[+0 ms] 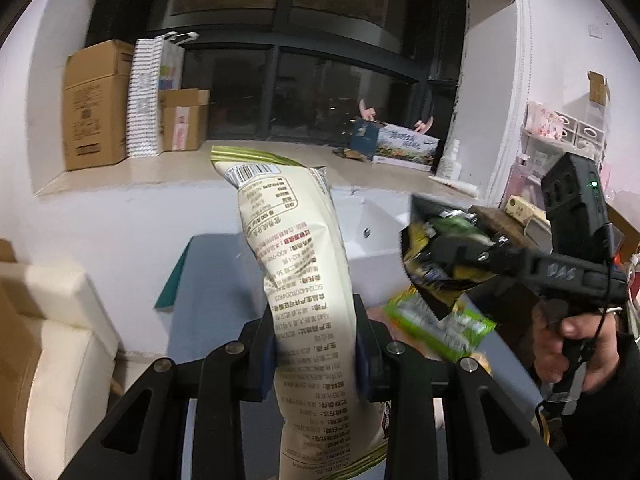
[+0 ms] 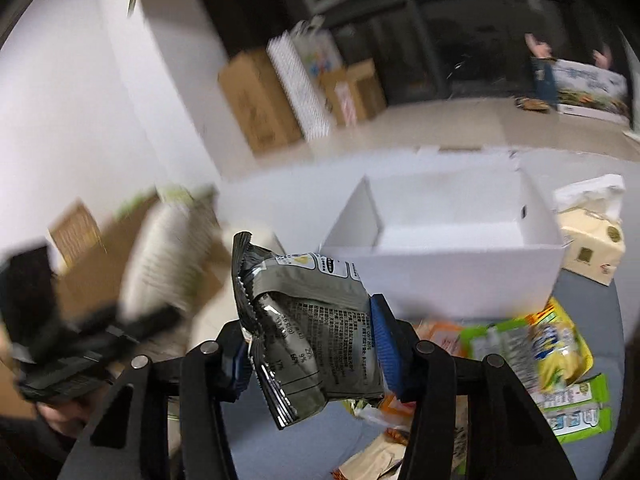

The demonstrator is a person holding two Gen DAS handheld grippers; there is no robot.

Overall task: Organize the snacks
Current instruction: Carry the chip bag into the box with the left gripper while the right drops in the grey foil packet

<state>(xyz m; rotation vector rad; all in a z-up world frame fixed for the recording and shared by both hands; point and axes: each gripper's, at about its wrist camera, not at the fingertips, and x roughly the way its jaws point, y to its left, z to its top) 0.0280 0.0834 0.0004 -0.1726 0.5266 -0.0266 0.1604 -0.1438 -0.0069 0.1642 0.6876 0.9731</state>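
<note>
My left gripper (image 1: 316, 350) is shut on a tall cream snack bag (image 1: 298, 264) with a green top edge, held upright in the air. My right gripper (image 2: 310, 346) is shut on a small grey foil snack packet (image 2: 308, 316); it also shows in the left wrist view (image 1: 438, 258) at the right, held by a hand. An open white box (image 2: 440, 256) stands on the grey table beyond the right gripper. The left gripper and cream bag show blurred at the left of the right wrist view (image 2: 160, 252).
Several loose snack packs, green (image 2: 576, 412) and yellow (image 2: 560, 344), lie on the table at the right. A tissue box (image 2: 592, 244) stands right of the white box. Cardboard boxes (image 1: 96, 104) line the window ledge. A cream sofa (image 1: 52, 332) is at the left.
</note>
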